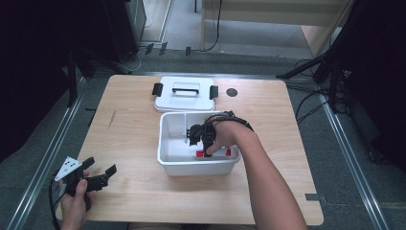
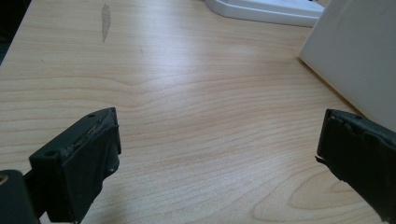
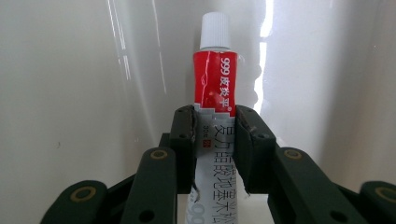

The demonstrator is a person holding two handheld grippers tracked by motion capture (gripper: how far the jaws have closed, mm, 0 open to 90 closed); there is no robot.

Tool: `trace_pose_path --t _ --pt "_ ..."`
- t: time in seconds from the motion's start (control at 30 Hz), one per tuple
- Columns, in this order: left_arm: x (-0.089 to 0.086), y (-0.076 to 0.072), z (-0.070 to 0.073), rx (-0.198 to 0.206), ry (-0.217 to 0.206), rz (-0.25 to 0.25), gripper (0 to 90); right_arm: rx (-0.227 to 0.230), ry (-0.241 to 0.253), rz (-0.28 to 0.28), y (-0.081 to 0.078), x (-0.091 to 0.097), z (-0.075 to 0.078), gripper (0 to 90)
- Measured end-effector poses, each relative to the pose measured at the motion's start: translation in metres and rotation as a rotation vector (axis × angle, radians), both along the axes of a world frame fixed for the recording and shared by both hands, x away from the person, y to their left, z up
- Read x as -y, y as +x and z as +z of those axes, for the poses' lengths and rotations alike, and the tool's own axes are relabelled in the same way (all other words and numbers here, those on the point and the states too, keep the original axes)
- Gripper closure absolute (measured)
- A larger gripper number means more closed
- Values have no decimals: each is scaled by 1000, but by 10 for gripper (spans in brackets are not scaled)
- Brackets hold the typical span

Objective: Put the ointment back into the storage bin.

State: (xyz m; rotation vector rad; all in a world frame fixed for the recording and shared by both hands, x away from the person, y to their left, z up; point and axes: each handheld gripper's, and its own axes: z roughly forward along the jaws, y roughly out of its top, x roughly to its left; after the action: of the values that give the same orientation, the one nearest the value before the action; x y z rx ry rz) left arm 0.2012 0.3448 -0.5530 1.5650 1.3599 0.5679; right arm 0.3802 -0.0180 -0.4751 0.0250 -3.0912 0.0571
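Note:
A red and white tube with a white cap lies inside the white bin, where its red end shows on the floor near the front wall. My right gripper reaches down into the bin and is shut on the tube, both pads pressing its sides. My left gripper rests at the table's front left corner, held by a hand, jaws wide open with nothing but bare wood between them.
The bin's white lid with a black handle and clips lies on the table just behind the bin. A dark round hole sits right of the lid. The bin's side wall stands close on the left gripper's right.

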Motion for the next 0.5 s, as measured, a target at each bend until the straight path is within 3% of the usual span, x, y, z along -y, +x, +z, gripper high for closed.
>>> trace_pose_path --t 0.5 --pt "0 0 0 0 -1 1 1 0 -13 5 0 0 -1 709"
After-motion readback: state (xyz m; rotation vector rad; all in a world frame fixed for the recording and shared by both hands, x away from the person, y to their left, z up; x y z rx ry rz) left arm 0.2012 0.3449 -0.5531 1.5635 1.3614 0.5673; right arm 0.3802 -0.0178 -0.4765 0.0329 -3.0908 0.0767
